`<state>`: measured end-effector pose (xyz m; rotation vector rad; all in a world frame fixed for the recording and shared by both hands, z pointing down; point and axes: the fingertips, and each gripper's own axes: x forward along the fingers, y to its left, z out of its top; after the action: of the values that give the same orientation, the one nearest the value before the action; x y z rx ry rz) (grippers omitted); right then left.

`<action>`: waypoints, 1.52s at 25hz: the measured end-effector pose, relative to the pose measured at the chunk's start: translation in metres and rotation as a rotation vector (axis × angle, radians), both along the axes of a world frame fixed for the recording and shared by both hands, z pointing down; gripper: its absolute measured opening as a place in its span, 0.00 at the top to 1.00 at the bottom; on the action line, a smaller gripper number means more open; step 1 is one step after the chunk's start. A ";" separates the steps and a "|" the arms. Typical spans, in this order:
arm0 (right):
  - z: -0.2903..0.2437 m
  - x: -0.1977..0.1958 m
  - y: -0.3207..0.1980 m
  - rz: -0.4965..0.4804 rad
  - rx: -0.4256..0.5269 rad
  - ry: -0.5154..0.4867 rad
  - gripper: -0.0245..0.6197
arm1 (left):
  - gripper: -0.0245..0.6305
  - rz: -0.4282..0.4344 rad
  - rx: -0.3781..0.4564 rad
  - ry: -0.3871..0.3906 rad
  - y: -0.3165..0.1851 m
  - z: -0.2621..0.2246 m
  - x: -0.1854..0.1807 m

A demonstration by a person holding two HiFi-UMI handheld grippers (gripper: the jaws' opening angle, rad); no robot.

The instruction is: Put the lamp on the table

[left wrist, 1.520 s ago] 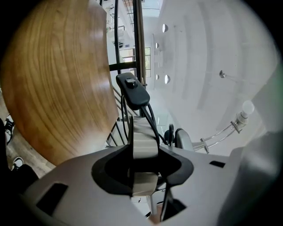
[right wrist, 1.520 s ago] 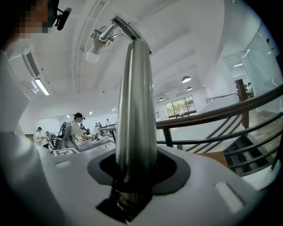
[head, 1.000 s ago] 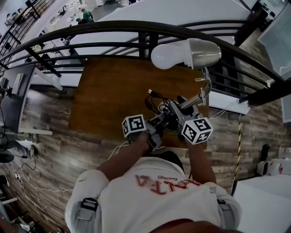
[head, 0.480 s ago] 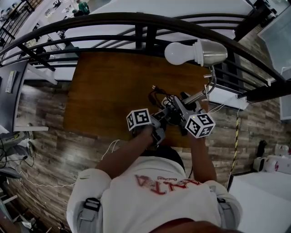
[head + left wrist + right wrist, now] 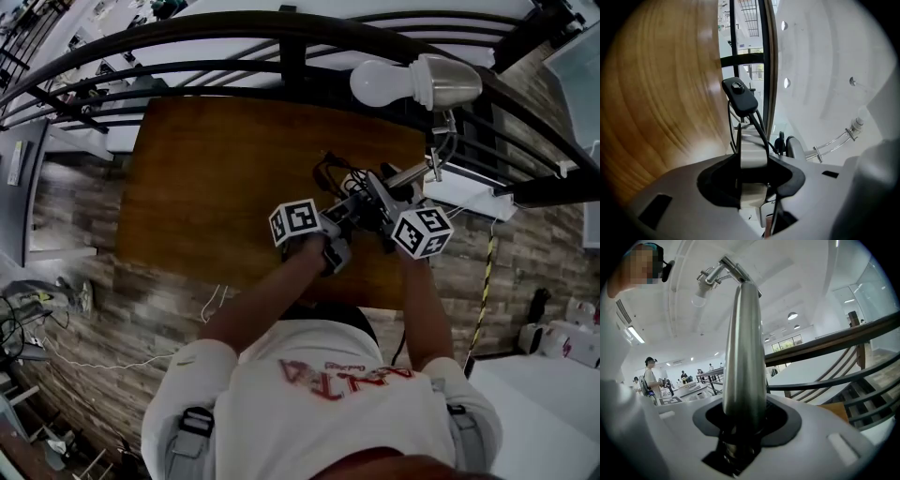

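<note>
The lamp has a white bulb in a silver shade and a thin metal stem that runs down to its base. It hangs over the right part of the brown wooden table. My left gripper is shut on the lamp's pale base, whose black cord and switch dangle in front. My right gripper is shut on the stem, with the lamp head high above it. Whether the base touches the table I cannot tell.
A black curved railing runs along the table's far side and past its right end, close to the lamp's shade. Wood-plank floor surrounds the table, with a white cable lying on it at the near edge. The left part of the tabletop is bare.
Both grippers have carried the lamp forward and lower, from the table's near edge to over its right part. The lamp's head has moved closer to the railing.
</note>
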<state>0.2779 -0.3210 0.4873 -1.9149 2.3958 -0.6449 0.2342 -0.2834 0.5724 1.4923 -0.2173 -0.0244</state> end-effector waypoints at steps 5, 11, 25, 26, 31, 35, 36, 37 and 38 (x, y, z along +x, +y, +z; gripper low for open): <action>0.017 0.039 -0.011 -0.021 -0.002 -0.008 0.70 | 0.71 -0.019 0.000 -0.005 -0.010 0.017 0.039; 0.030 0.065 -0.030 -0.053 0.012 -0.002 0.70 | 0.71 -0.047 0.013 -0.003 -0.030 0.031 0.067; 0.084 0.149 -0.093 -0.035 0.004 -0.049 0.70 | 0.71 -0.027 0.006 -0.045 -0.092 0.084 0.147; 0.087 0.152 -0.094 -0.031 0.000 -0.053 0.70 | 0.71 -0.025 0.005 -0.047 -0.093 0.087 0.149; 0.096 0.164 -0.103 -0.021 0.003 -0.049 0.70 | 0.71 -0.012 0.026 -0.052 -0.104 0.096 0.162; 0.104 0.166 -0.108 -0.008 0.002 -0.057 0.70 | 0.71 -0.002 0.034 -0.051 -0.110 0.102 0.163; 0.107 0.167 -0.108 -0.005 0.000 -0.060 0.70 | 0.71 0.001 0.037 -0.055 -0.111 0.105 0.163; 0.109 0.167 -0.109 -0.002 -0.003 -0.066 0.70 | 0.71 0.004 0.039 -0.061 -0.111 0.107 0.163; 0.111 0.168 -0.109 0.001 -0.006 -0.072 0.70 | 0.71 0.006 0.041 -0.068 -0.111 0.108 0.163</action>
<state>0.4454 -0.4298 0.5986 -1.8611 2.3522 -0.7093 0.3968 -0.3946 0.6804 1.5363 -0.2685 0.0270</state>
